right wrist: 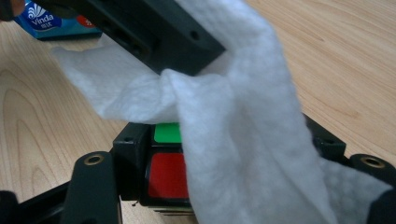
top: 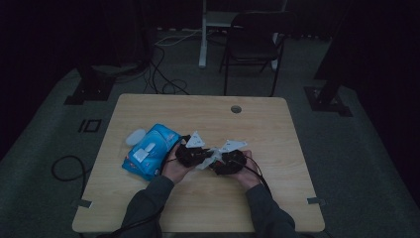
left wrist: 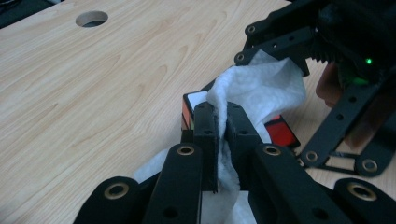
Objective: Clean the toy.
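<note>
The left gripper [left wrist: 223,122] is pinching a crumpled white tissue [left wrist: 261,88] between its pressed-together fingers, draping it over a black-edged puzzle cube with red and green tiles [right wrist: 163,179]. The right gripper [right wrist: 224,154] is clamping that cube between its fingers, above the pale wooden bench [top: 208,111], near a blue tissue pack [top: 151,148].

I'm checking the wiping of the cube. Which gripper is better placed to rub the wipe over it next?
Probably the left gripper: it pinches the white wipe, draped on the puzzle cube, which the right gripper holds.
</note>
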`<state>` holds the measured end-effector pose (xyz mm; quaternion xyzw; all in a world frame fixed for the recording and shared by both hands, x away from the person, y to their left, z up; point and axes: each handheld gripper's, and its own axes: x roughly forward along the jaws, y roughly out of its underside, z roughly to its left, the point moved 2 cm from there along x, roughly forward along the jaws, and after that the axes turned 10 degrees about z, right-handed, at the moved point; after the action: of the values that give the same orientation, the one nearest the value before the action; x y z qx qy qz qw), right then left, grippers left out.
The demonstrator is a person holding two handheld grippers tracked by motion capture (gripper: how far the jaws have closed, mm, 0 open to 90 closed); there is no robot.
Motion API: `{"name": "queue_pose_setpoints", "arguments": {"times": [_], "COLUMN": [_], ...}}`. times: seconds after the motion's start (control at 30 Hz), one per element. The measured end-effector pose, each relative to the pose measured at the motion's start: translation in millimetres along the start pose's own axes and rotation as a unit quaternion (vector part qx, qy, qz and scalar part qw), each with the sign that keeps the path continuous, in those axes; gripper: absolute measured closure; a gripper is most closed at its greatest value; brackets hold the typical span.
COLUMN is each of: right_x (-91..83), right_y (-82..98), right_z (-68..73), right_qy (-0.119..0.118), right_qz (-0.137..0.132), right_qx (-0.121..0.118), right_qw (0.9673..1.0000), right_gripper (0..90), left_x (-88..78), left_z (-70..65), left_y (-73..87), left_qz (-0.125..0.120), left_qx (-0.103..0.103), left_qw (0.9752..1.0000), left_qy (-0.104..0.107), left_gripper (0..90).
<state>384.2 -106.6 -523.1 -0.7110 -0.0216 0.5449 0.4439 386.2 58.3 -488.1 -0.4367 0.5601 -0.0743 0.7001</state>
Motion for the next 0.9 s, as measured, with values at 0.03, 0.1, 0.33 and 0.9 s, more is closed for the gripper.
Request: {"name": "queue_pose_setpoints", "arguments": {"times": [0.03, 0.1, 0.33, 0.9], "right_x": [0.3, 1.1, 3.5, 2.0], "right_y": [0.1, -0.1, -1.1, -1.7], "right_z": [0.3, 1.0, 7.1, 12.6], "right_qy": [-0.001, -0.001, -0.007, -0.024], "right_qz": [0.000, 0.001, 0.007, 0.003], "right_qx": [0.000, -0.002, -0.010, -0.025], "right_qw": [1.0000, 1.0000, 0.9999, 0.9994], "right_gripper": [33.8, 33.8, 33.8, 33.8], "left_x": [0.9, 3.7, 10.0, 12.0], "left_z": [0.0, -0.2, 3.9, 6.2], "left_y": [-0.2, -0.8, -4.0, -5.9], "left_qz": [-0.001, -0.001, -0.003, -0.007], "left_qx": [-0.003, -0.005, -0.010, -0.025], "left_qw": [1.0000, 1.0000, 0.9999, 0.9995], "left_qy": [0.003, 0.005, -0.005, -0.019], "left_gripper": [86.2, 86.2, 86.0, 85.8]}}
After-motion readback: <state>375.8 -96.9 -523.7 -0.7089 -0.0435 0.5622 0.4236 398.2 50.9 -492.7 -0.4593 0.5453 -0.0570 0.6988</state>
